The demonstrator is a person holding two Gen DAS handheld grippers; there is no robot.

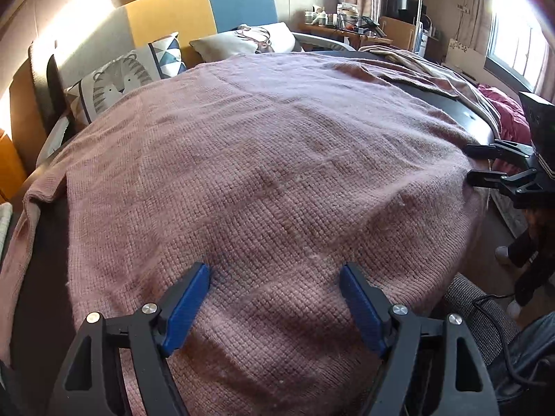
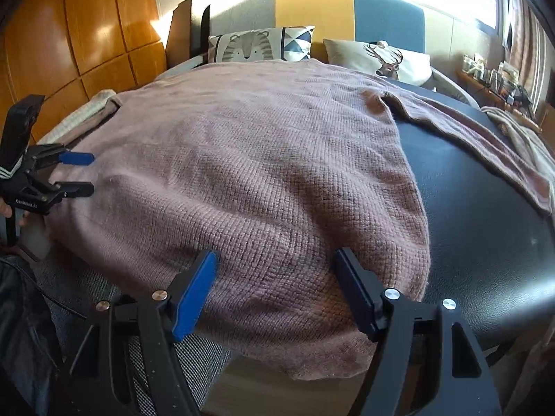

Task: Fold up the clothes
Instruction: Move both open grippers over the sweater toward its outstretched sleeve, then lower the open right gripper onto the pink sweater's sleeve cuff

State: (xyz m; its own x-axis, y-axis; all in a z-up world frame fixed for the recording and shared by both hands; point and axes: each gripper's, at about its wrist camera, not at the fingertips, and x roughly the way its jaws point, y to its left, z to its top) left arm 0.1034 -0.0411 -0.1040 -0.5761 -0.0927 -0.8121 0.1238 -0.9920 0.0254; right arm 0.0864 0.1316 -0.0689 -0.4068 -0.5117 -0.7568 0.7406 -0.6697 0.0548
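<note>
pink knit sweater [image 2: 242, 173] flat, hem overhanging black table [image 2: 485, 225] | left gripper [image 1: 274, 277], right gripper [image 2: 274, 260] jaws spread, gripping nothing

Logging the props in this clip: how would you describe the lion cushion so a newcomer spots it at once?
Start at the sofa backrest with its grey, yellow and blue panels, beyond the pink knitted sweater. Two cushions lean against it. The lion cushion sits under the grey and yellow panels, printed with a grey striped cartoon lion face beside blue triangles, whereas the deer cushion under the blue panel shows an antlered head.
</note>
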